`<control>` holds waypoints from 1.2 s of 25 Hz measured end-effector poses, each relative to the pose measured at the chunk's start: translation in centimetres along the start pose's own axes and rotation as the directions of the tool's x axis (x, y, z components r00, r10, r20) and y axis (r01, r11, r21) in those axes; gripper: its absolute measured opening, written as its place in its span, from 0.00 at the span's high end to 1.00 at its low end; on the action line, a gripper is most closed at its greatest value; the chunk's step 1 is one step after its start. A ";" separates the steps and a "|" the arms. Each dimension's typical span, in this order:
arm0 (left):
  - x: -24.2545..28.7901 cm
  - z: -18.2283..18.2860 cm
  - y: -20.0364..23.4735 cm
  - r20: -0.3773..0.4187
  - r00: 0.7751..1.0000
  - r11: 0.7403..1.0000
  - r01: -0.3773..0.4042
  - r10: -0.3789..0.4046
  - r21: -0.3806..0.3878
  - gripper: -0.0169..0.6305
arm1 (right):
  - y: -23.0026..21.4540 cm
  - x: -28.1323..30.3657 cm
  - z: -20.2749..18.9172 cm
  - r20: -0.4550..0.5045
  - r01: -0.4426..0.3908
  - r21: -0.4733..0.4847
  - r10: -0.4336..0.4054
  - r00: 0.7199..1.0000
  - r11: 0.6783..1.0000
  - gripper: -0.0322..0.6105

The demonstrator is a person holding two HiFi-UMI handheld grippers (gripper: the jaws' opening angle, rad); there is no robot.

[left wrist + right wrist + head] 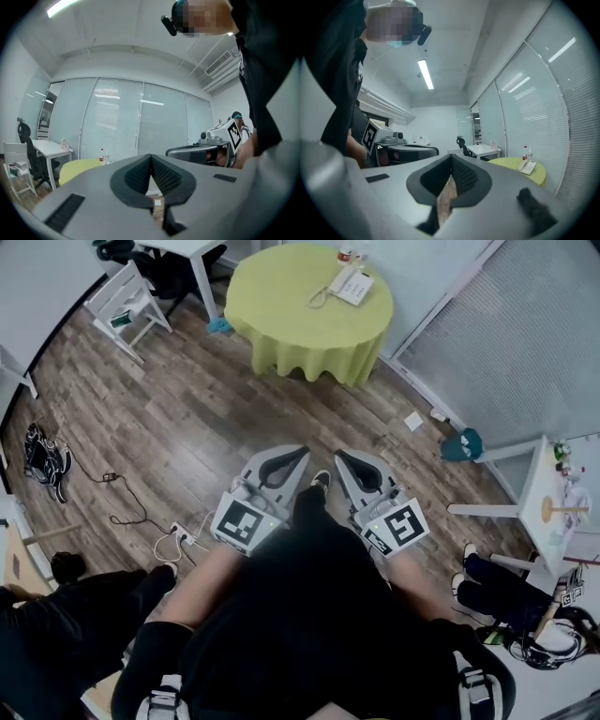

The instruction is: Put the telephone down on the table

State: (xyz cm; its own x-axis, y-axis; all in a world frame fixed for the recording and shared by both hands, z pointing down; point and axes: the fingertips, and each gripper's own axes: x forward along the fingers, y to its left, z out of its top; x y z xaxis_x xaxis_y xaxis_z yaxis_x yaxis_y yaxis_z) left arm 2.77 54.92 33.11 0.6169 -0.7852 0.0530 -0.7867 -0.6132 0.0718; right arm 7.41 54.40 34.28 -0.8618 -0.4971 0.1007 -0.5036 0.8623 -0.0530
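Nearest: person's dark clothing point(319, 615), matt fabric; just ahead of it, left tool point(298, 455) and right tool point(341, 457) held side by side, near level; bodies of smooth grey moulded plastic, black ribbed pads point(164, 176), a marker cube point(242, 521) on each; both tools closed tip to tip and empty, only a sliver of floor showing through the gap behind the tips; below and ahead, floor point(187, 418) of brown wood-look planks, with loose cables point(141, 517) lying at the left; further on, round desk point(281, 306) under a yellow-green cloth that hangs in soft folds; telephone point(350, 284) lies on this desk toward its far right edge, pale, flat and boxy, a looped cord at its left; cannot tell whether the handset sits in its cradle; small bottles point(347, 254) just behind it; beyond, glass wall point(506, 334) with fine-slatted blinds. Progress, judged: telephone rests on the desk, well apart from both tools, neither has hold of it; so either the placing is done or no handling has begun; if work remains, the walk up to the desk comes first.
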 end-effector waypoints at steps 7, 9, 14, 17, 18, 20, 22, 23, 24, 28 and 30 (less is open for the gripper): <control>2.2 0.6 3.3 -0.019 0.999 0.999 -0.046 0.046 0.010 0.95 | -3.3 3.4 0.9 0.022 -0.044 0.000 0.044 0.999 0.999 0.92; 3.3 0.8 4.2 -0.022 0.998 0.999 -0.053 0.054 0.009 0.95 | -4.7 4.1 1.2 0.024 -0.049 0.002 0.049 0.999 0.999 0.92; 6.5 1.0 6.2 -0.033 0.997 0.998 -0.069 0.068 -0.005 0.95 | -8.4 5.7 1.8 0.022 -0.064 -0.005 0.064 0.998 0.998 0.92; 8.4 1.3 7.4 -0.033 0.997 0.998 -0.066 0.067 0.006 0.95 | -10.3 6.6 2.2 0.022 -0.067 -0.011 0.067 0.998 0.998 0.92; 9.1 1.4 7.7 -0.036 0.997 0.998 -0.065 0.065 0.008 0.95 | -11.0 6.9 2.3 0.024 -0.066 -0.010 0.067 0.998 0.998 0.92; 10.7 1.5 8.3 -0.040 0.997 0.998 -0.067 0.067 0.011 0.95 | -12.6 7.3 2.6 0.028 -0.066 -0.007 0.066 0.997 0.998 0.92; 12.4 1.8 9.1 -0.036 0.997 0.997 -0.072 0.072 0.011 0.95 | -14.4 7.7 2.8 0.031 -0.067 -0.002 0.067 0.997 0.998 0.92; 13.1 1.9 9.4 -0.034 0.997 0.997 -0.073 0.073 0.010 0.95 | -15.1 7.9 2.8 0.032 -0.067 0.000 0.067 0.997 0.998 0.92; 13.8 1.9 9.7 -0.032 0.997 0.997 -0.074 0.074 0.009 0.95 | -15.8 8.1 2.8 0.033 -0.068 0.001 0.068 0.997 0.998 0.92; 15.9 1.9 10.1 -0.042 0.996 0.997 -0.075 0.075 0.009 0.95 | -17.9 8.2 2.7 0.038 -0.069 0.003 0.069 0.997 0.998 0.92; 17.1 1.9 10.5 -0.050 0.996 0.997 -0.078 0.079 0.009 0.95 | -19.1 8.3 2.8 0.039 -0.070 0.006 0.069 0.997 0.998 0.92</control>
State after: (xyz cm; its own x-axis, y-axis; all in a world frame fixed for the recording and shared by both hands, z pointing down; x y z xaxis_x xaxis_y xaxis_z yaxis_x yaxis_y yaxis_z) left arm 5.05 34.88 32.88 0.5534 -0.8258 0.1087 -0.8328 -0.5505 0.0584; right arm 9.71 33.49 33.37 -0.8964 -0.4395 0.0574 -0.4426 0.8943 -0.0655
